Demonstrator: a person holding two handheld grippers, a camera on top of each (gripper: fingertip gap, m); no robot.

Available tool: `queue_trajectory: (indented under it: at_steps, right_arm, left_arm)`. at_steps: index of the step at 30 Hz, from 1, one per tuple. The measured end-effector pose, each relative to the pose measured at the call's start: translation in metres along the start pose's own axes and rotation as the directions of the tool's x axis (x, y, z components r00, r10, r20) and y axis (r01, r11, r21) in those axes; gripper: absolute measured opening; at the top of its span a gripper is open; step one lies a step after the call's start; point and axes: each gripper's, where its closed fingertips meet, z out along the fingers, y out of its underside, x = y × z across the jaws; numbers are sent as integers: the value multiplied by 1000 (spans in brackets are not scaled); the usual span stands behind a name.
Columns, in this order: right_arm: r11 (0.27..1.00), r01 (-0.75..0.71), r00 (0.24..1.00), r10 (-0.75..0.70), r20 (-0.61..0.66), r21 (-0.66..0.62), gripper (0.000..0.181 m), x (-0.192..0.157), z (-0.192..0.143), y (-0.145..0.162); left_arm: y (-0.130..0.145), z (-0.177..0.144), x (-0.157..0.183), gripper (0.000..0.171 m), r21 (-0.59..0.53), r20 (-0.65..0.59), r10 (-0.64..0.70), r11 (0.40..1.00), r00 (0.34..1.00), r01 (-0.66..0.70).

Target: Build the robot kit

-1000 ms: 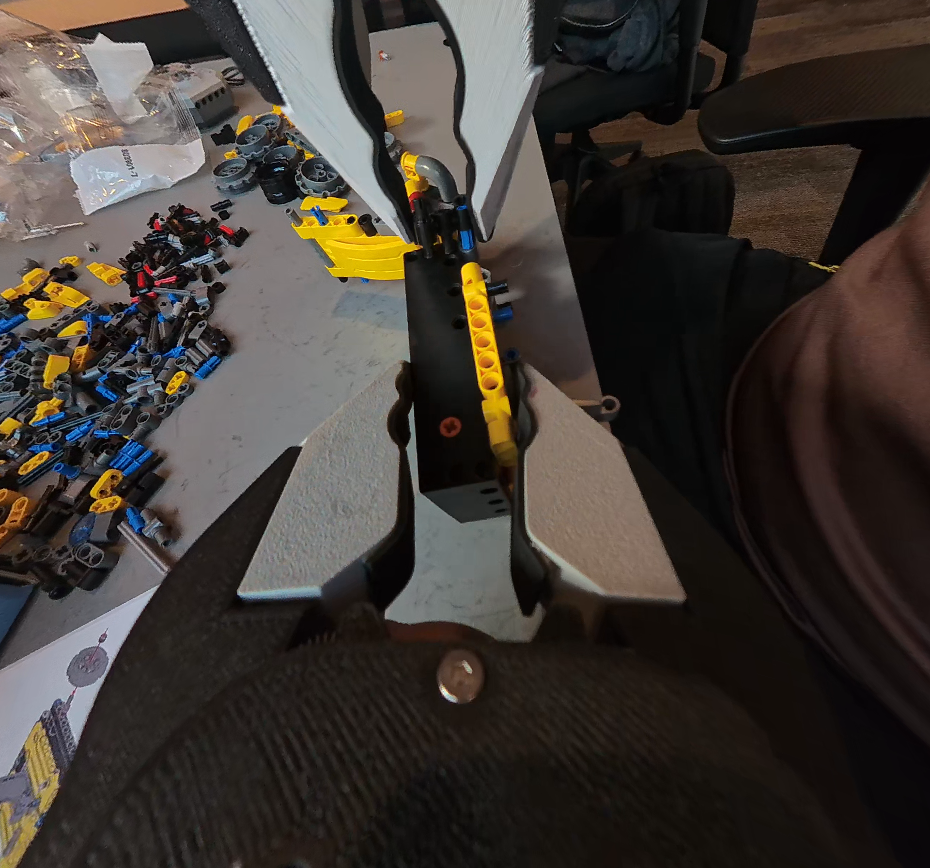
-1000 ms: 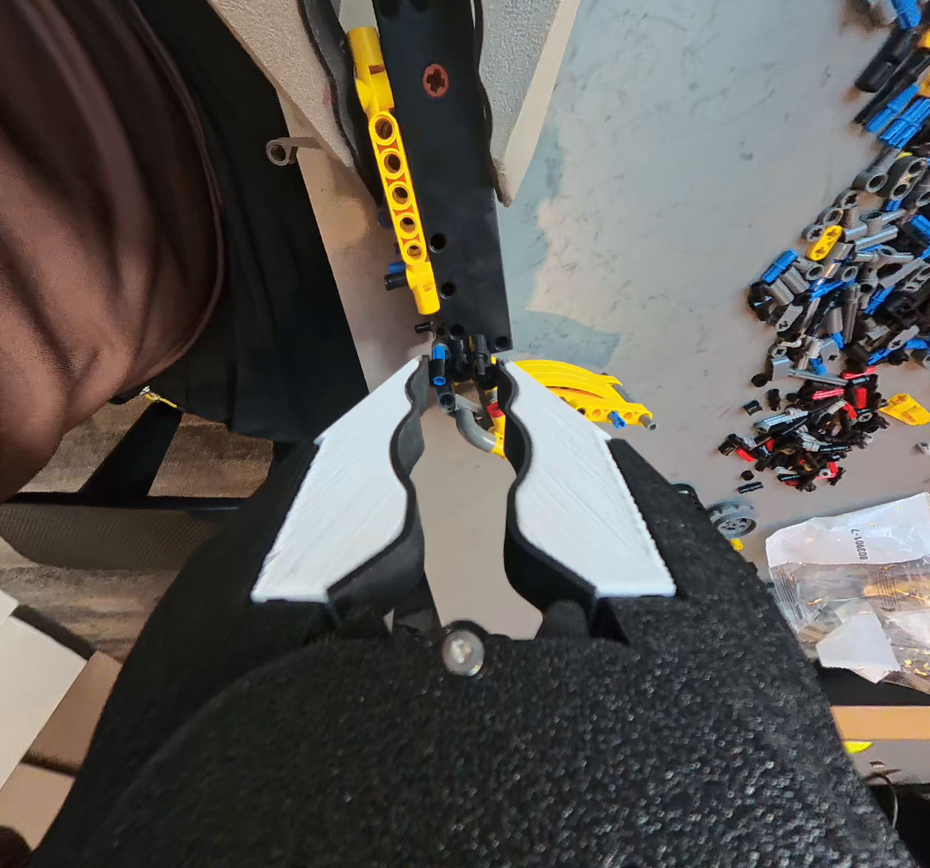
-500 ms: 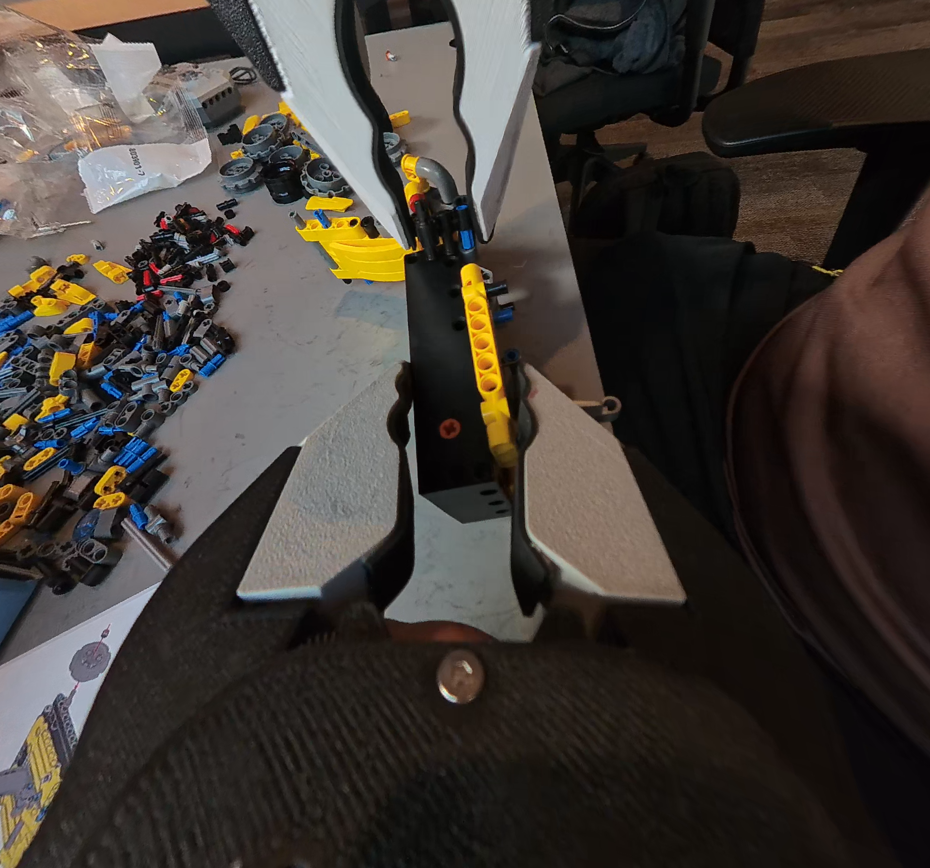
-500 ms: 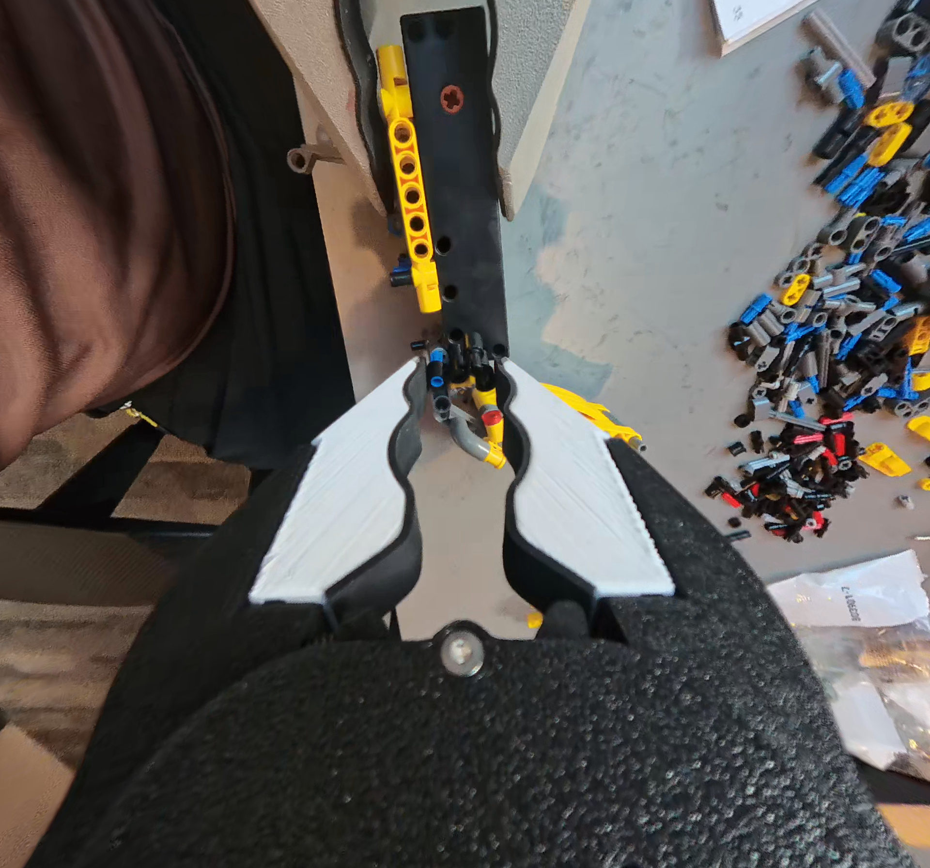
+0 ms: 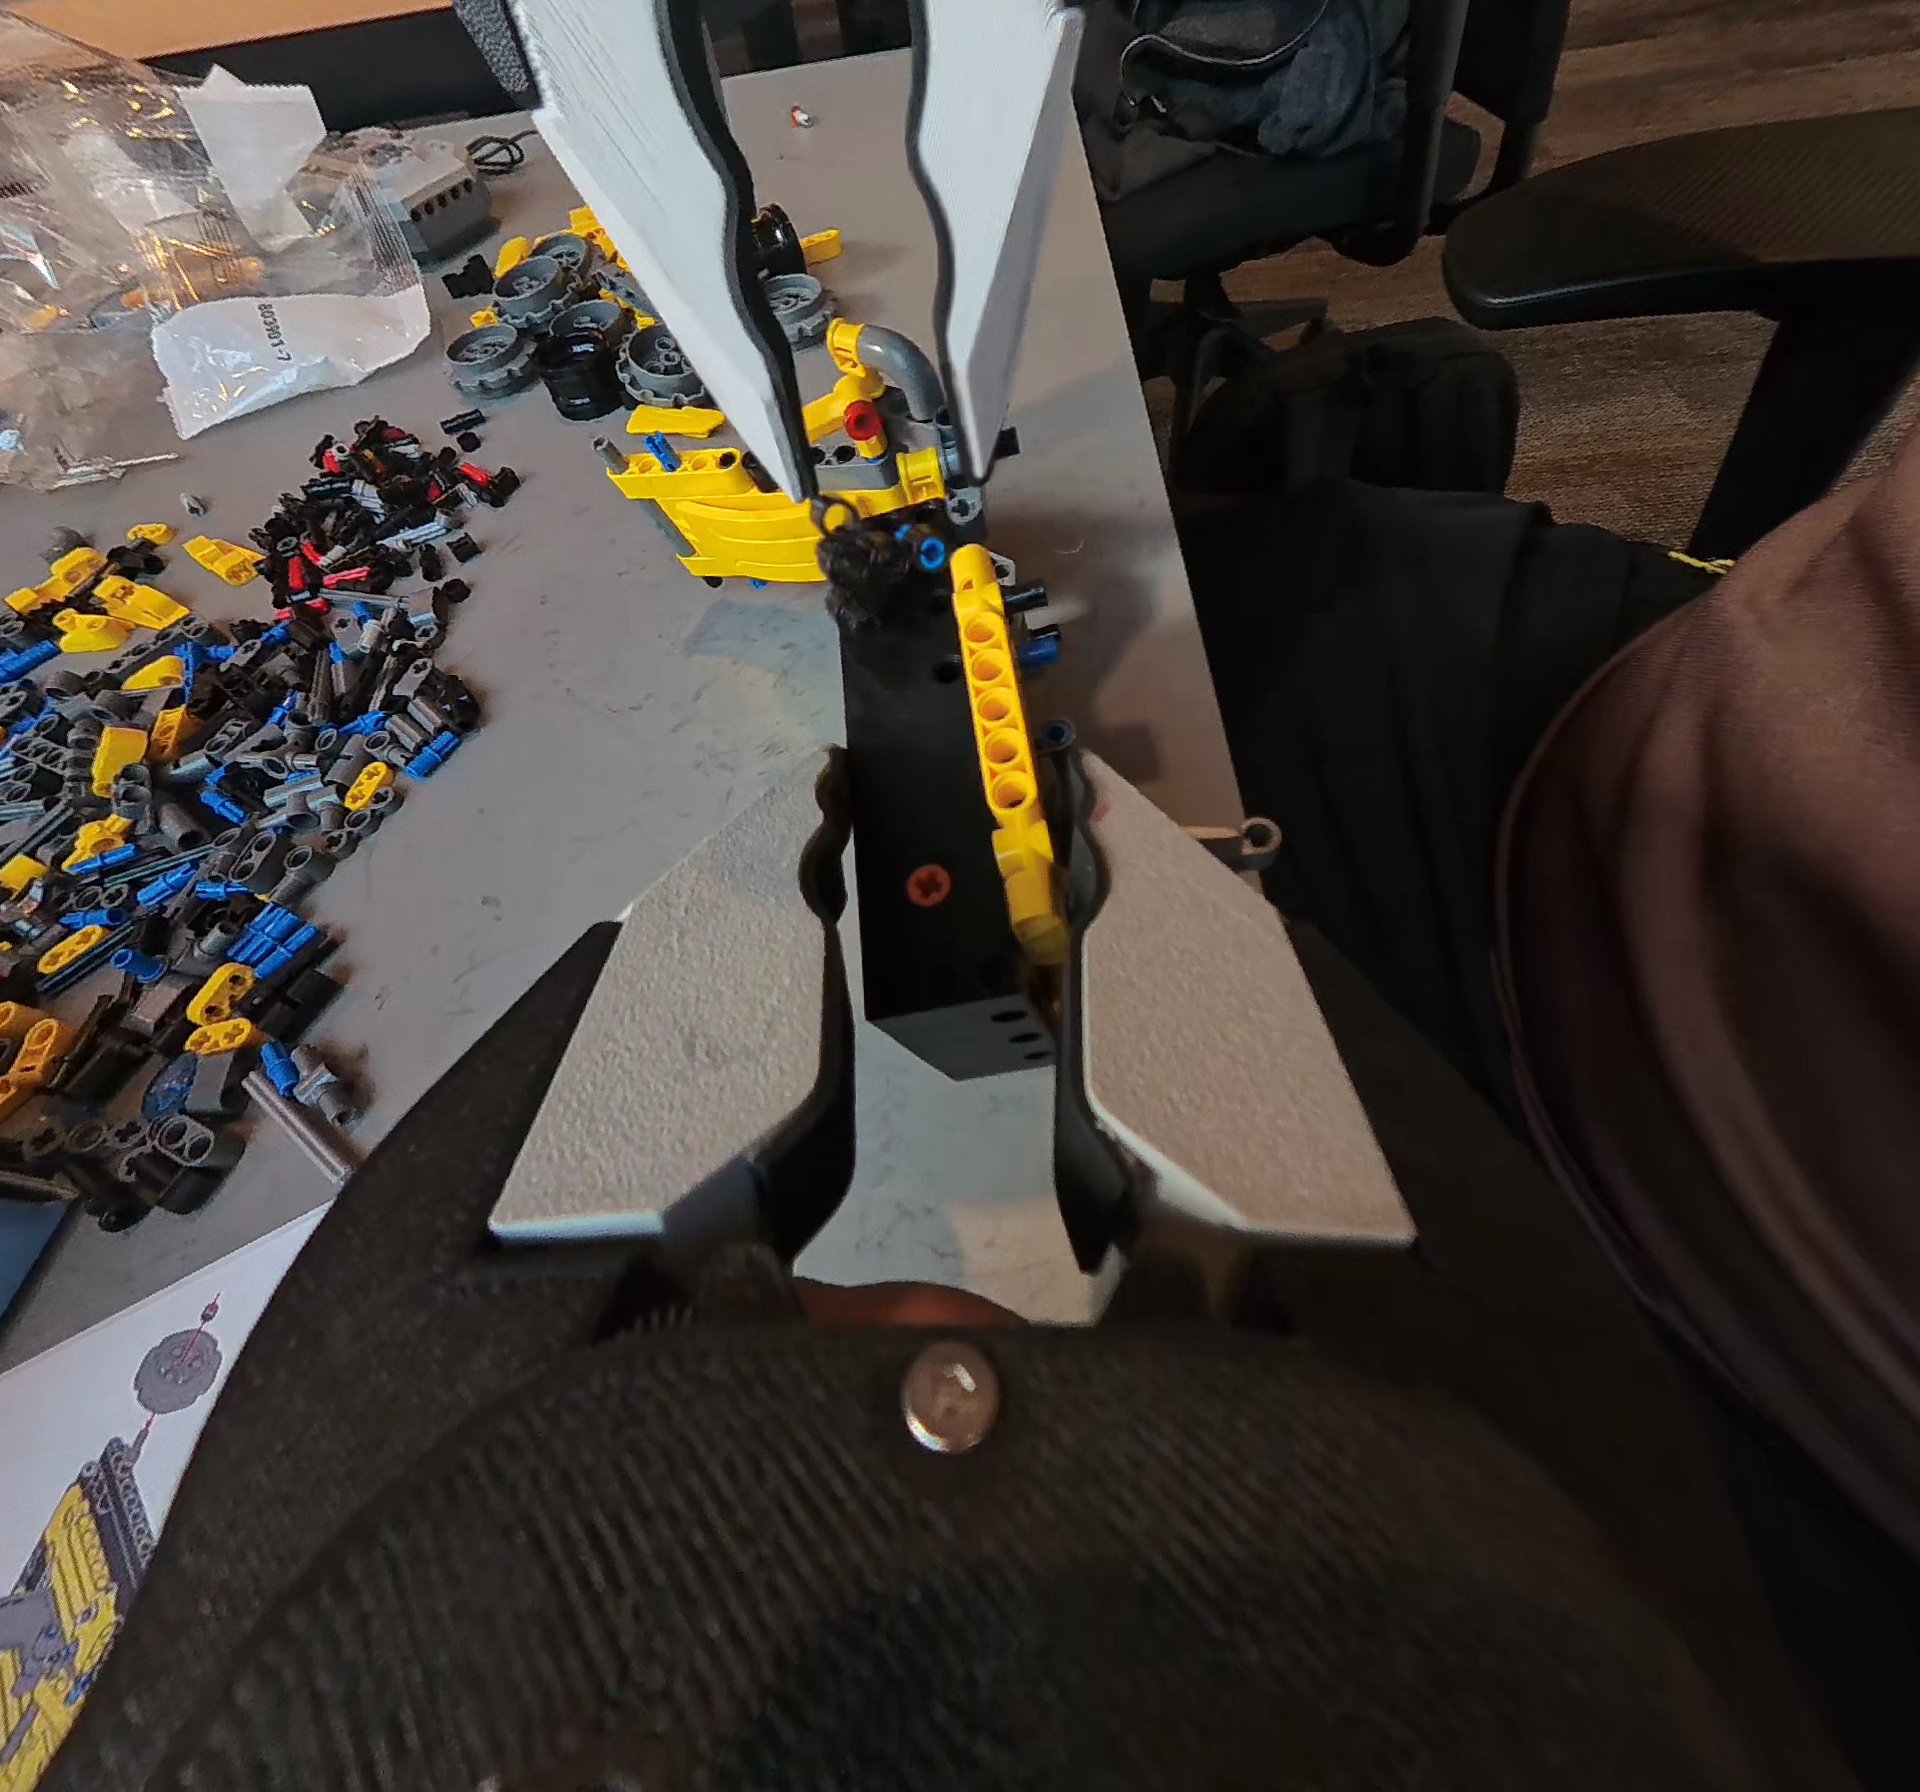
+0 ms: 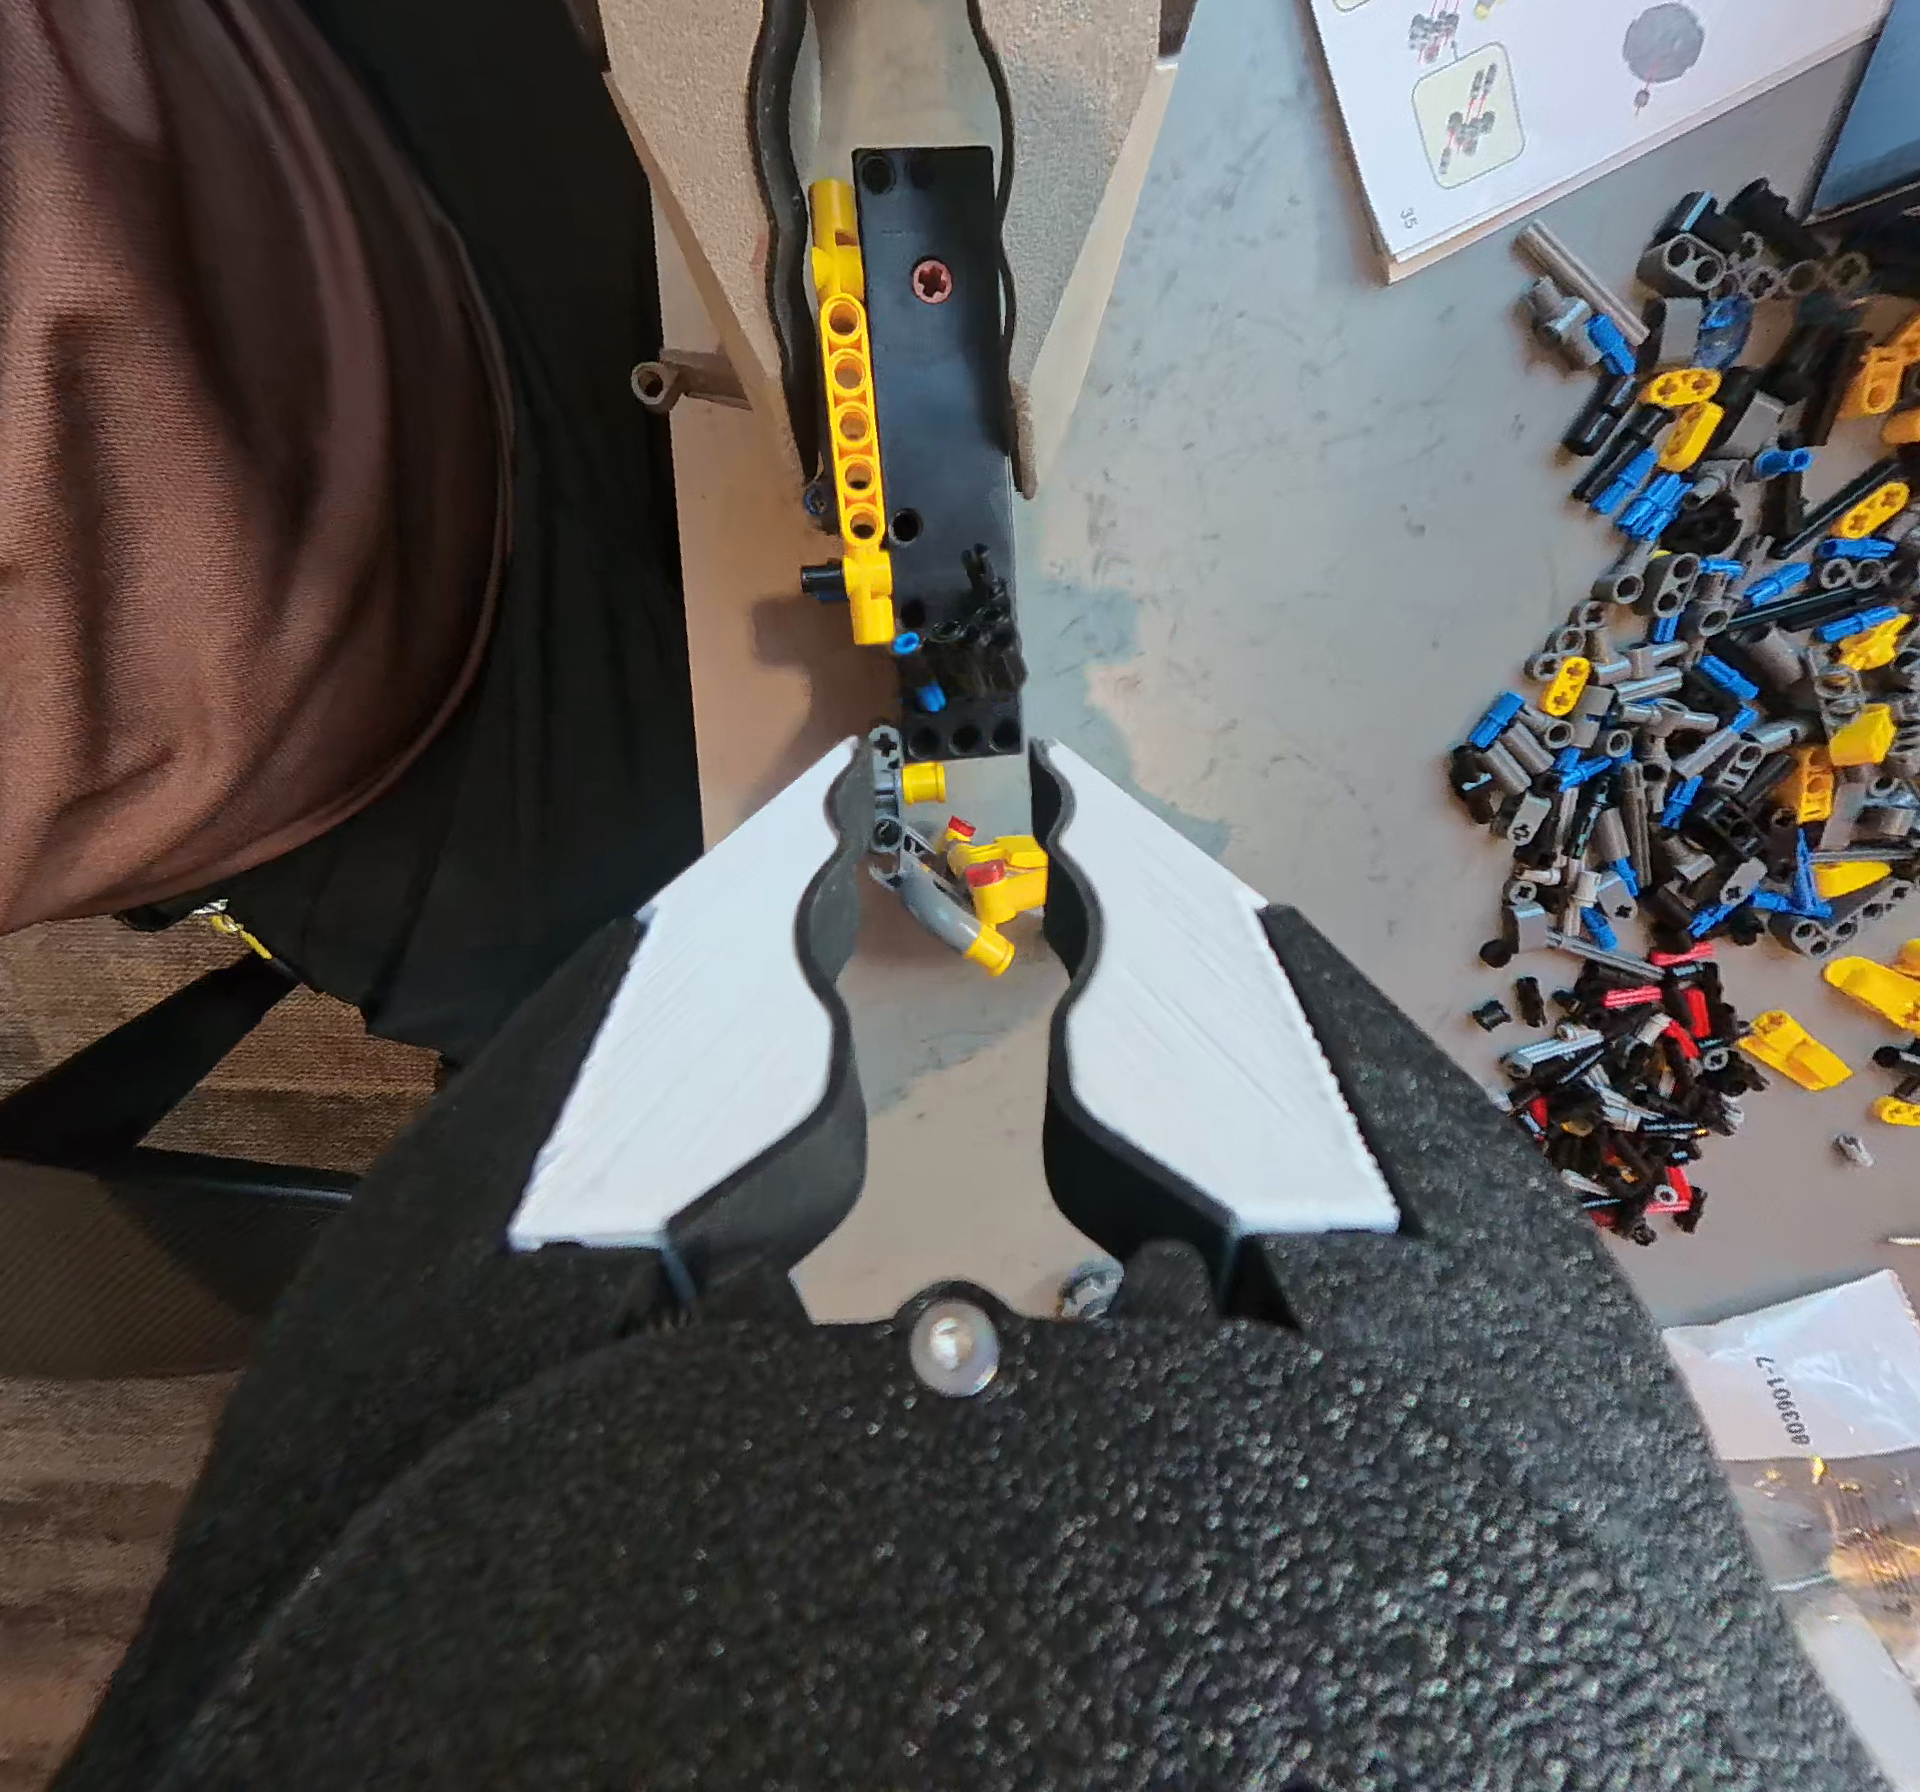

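- The left gripper [image 5: 951,771] is pressed onto a long black block [image 5: 914,807], one pad on each long side, near the block's near end.
- A yellow beam [image 5: 997,703] is fixed along the block's right side, and the right pad bears on its near end.
- The block is held up just above the table [image 5: 623,703], close to its right edge. Its long axis runs straight away from the left gripper toward the right gripper [image 6: 948,750].
- The two grippers face each other along that axis, with the block between them.
- A knot of black and blue pins [image 5: 873,568] stands on the block's far end.
- The right gripper's tips sit at that far end, just about touching it. Its fingers are narrowly parted and appear to pinch a small grey, yellow and red cluster [image 6: 945,869] a little behind the tips.
- The cluster lies just beyond the block's end face, in line with it. Whether the two touch is unclear.
- Yellow panels [image 5: 717,516] lie on the table just left of the block's far end, with wheels [image 5: 582,340] farther off.
- A pile of loose parts [image 5: 208,755] covers the table's left side, with a booklet [image 6: 1558,28] near it and plastic bags [image 5: 156,215] far left.
- A person sits at the right.
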Motion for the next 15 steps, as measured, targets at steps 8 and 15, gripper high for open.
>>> queue_trajectory:
  at_steps: [8, 15]
  right_arm:
    - [998, 46, 999, -46, -22, 33, 28, 7, -9, -20]
    - [992, -44, 995, 54, -83, 115, 24, 33, -11, -22]
  left_arm:
    - [0, 0, 0, 38, 1, -5, -5, 1000, 1000, 5]
    - [0, -1, 1, 38, 2, -8, -3, 1000, 1000, 3]
